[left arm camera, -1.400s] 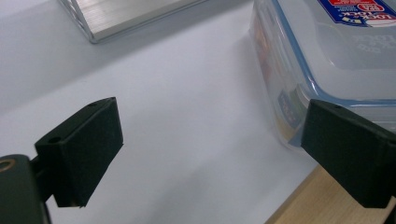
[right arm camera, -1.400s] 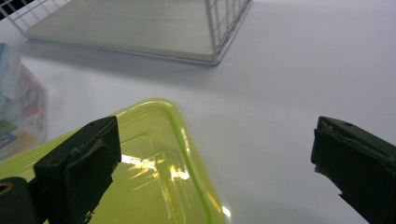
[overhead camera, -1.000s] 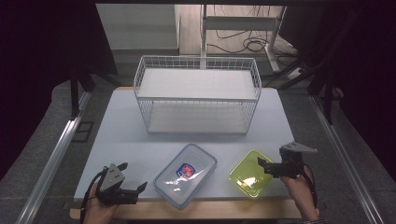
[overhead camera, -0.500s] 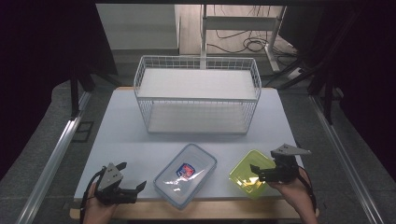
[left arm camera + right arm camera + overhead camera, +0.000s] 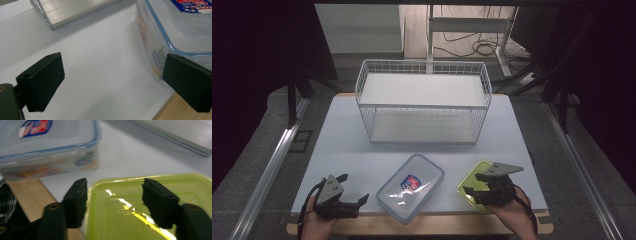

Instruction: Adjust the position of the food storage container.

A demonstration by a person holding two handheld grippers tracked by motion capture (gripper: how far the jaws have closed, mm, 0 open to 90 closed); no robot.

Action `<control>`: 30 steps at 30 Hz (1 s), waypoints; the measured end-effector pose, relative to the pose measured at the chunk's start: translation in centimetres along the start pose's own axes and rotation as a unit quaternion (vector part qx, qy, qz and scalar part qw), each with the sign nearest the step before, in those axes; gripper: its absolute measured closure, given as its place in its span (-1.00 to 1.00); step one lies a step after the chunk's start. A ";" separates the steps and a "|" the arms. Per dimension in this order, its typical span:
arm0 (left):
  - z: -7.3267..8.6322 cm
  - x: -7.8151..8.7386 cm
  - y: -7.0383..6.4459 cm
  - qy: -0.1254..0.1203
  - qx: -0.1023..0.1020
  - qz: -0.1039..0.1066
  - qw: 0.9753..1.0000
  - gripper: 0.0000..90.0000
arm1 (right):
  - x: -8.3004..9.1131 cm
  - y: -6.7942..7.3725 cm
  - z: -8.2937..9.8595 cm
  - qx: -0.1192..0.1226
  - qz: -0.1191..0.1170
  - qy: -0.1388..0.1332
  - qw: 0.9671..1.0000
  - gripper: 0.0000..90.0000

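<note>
At lower right, the green lid is best straddled squarely before the right gripper, its fingers half-open and empty, is closed.

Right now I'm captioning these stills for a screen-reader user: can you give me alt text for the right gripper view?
The right gripper has its two black jaws open over the near corner of a yellow-green container lid lying on a white table. A clear lidded food container with a red and blue label sits beyond, at upper left.
</note>
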State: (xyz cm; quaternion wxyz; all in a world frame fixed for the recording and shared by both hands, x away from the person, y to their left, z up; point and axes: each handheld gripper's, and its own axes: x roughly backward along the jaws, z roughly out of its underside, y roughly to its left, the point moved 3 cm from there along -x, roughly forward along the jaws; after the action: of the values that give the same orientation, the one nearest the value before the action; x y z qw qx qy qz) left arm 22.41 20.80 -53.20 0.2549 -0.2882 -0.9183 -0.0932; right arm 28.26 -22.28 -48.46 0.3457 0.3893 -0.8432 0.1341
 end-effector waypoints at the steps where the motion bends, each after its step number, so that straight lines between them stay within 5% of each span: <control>1: 0.0 0.0 0.0 0.000 0.000 0.000 1.000 -0.90 | 0.0 0.3 -0.1 0.008 -0.004 0.002 1.000 -0.03; 8: 0.0 0.0 0.0 0.001 -0.001 0.000 1.000 -0.90 | -0.2 2.3 -0.3 0.037 -0.034 0.006 0.999 0.41; 16: 0.0 0.0 0.0 0.001 0.000 -0.002 1.000 -0.90 | -1.6 3.4 0.5 0.064 -0.056 0.050 0.995 0.85; 22: 0.0 0.0 0.0 0.001 0.000 -0.002 1.000 -0.90 | -1.8 2.9 0.8 0.049 -0.074 0.049 0.995 0.94; 27: 0.0 -0.1 0.0 0.002 -0.001 -0.002 1.000 -0.90 | -1.9 2.4 0.8 0.043 -0.068 0.050 0.996 0.98; 30: 0.0 -0.1 0.0 0.002 0.000 -0.002 1.000 -0.90 | -2.2 2.4 1.1 0.050 -0.056 0.073 0.995 0.97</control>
State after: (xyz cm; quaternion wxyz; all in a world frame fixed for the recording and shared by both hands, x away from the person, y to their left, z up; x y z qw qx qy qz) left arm 22.45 20.76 -53.25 0.2569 -0.2863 -0.9182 -0.0940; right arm 26.96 -20.00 -50.74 0.3934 0.4421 -0.7847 0.1842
